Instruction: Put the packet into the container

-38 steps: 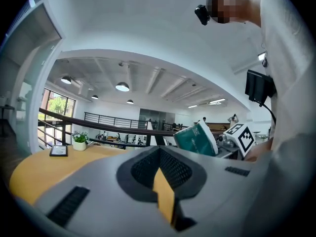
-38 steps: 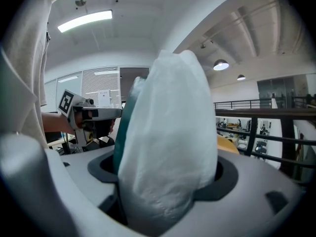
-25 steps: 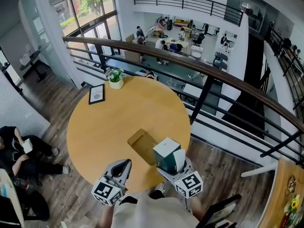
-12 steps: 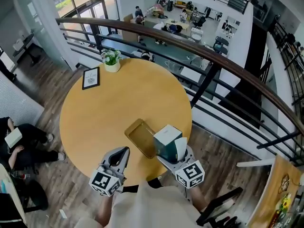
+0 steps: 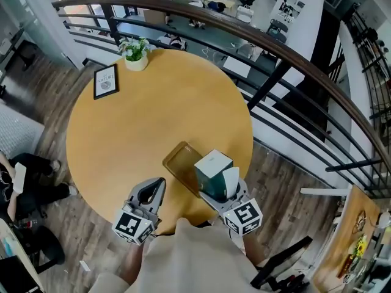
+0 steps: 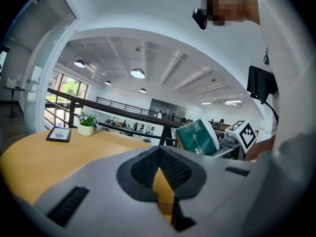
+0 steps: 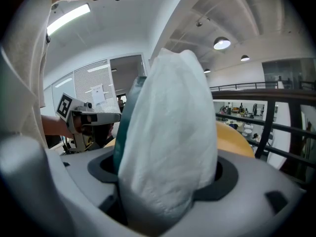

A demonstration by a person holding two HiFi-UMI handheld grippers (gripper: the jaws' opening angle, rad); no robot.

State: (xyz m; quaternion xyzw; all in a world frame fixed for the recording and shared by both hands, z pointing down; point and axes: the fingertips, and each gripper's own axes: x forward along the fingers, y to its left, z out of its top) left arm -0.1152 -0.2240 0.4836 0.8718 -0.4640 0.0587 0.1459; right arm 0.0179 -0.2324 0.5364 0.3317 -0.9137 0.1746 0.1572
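Note:
A teal packet [image 5: 212, 173] with white tissue sticking out of its top is held upright in my right gripper [image 5: 223, 194], just above the near edge of the round wooden table [image 5: 140, 127]. In the right gripper view the packet [image 7: 168, 147] fills the space between the jaws of that gripper [image 7: 163, 181]. The container, a flat brown tray [image 5: 179, 165], lies on the table right beside the packet, to its left. My left gripper [image 5: 151, 195] hovers at the table's near edge, shut and empty [image 6: 159, 154]. The left gripper view shows the packet [image 6: 197, 137] off to the right.
A small potted plant [image 5: 135, 54] and a framed sign [image 5: 105, 81] stand at the table's far left. A dark railing [image 5: 275, 72] curves behind the table over a drop to a lower floor. A seated person [image 5: 18, 182] is at the left.
The head view has tipped further down and forward, so the table sits higher in frame. Both grippers keep their places by the tray, the packet still held.

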